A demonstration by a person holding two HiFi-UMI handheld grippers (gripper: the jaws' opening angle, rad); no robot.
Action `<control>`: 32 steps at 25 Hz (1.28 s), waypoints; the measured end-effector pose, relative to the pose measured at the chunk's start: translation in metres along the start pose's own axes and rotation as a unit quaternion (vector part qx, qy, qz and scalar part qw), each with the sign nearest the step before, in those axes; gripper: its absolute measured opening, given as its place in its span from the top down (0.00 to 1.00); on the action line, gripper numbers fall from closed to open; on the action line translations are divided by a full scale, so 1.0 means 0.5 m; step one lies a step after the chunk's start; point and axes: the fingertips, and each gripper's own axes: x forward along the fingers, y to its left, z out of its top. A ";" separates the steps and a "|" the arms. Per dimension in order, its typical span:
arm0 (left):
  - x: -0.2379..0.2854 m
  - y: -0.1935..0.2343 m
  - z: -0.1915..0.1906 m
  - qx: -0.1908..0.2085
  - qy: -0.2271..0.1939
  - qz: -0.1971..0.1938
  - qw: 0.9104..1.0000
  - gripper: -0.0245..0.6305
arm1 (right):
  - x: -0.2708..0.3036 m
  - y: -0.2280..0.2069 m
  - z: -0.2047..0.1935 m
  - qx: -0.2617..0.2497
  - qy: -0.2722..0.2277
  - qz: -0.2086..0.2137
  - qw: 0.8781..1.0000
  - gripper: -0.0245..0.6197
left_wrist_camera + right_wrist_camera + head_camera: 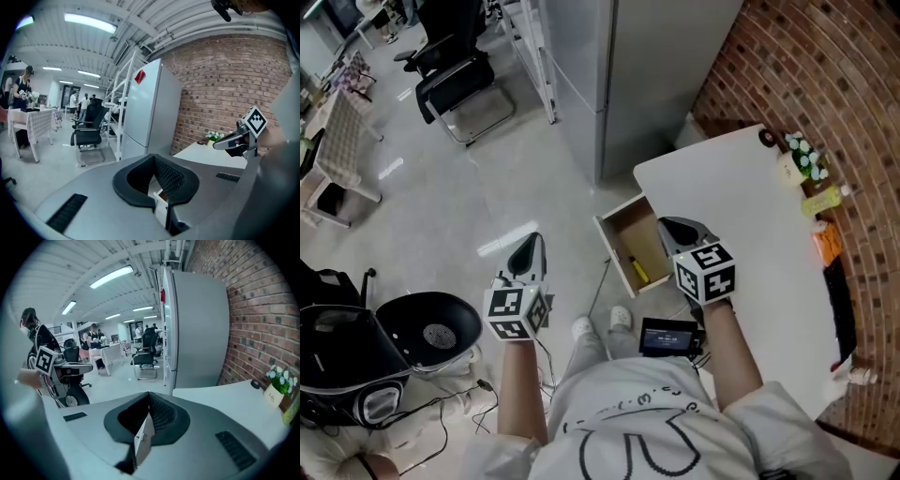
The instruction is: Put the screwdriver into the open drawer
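**Q:** Which step is in hand?

**A:** The placing is judged done. The screwdriver (637, 270), yellow, is seen lying on the floor of the open drawer (628, 230), toward the end nearest the person. The right tongs (675, 231) are closed with nothing between them and are held just right of the drawer, over the edge of the worktop (741, 206). The left tongs (528, 255) are likewise closed and empty, held above the floor well left of the drawer.

**Q:** What is called for next?

**A:** No further handling of the screwdriver is judged necessary. At most, the right tongs are to be drawn clear of the drawer.

**Q:** What surrounds it, and what obstructs?

**A:** Beyond the drawer a grey fridge (609, 66) is noted, and farther off an office chair (450, 75). Left of the drawer, past the left tongs, a black round appliance (427, 323) stands on the floor. Well right of the drawer, a flower pot (802, 155) and a bottle (823, 199) are set by the brick wall (825, 75). Nothing is seen blocking the drawer mouth.
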 end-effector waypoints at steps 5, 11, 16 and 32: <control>-0.014 -0.003 0.041 0.011 -0.021 0.008 1.000 0.94 | -0.041 0.000 0.055 -0.022 -0.051 -0.011 0.998 0.93; -0.032 -0.025 0.078 0.027 -0.047 0.006 0.999 0.94 | -0.088 0.002 0.081 -0.047 -0.102 -0.027 0.993 0.93; -0.043 -0.046 0.100 0.032 -0.073 -0.002 0.997 0.94 | -0.115 -0.004 0.082 -0.054 -0.125 -0.036 0.990 0.93; -0.038 -0.091 0.112 0.080 -0.093 -0.023 0.992 0.94 | -0.148 -0.010 0.058 -0.062 -0.143 -0.058 0.986 0.93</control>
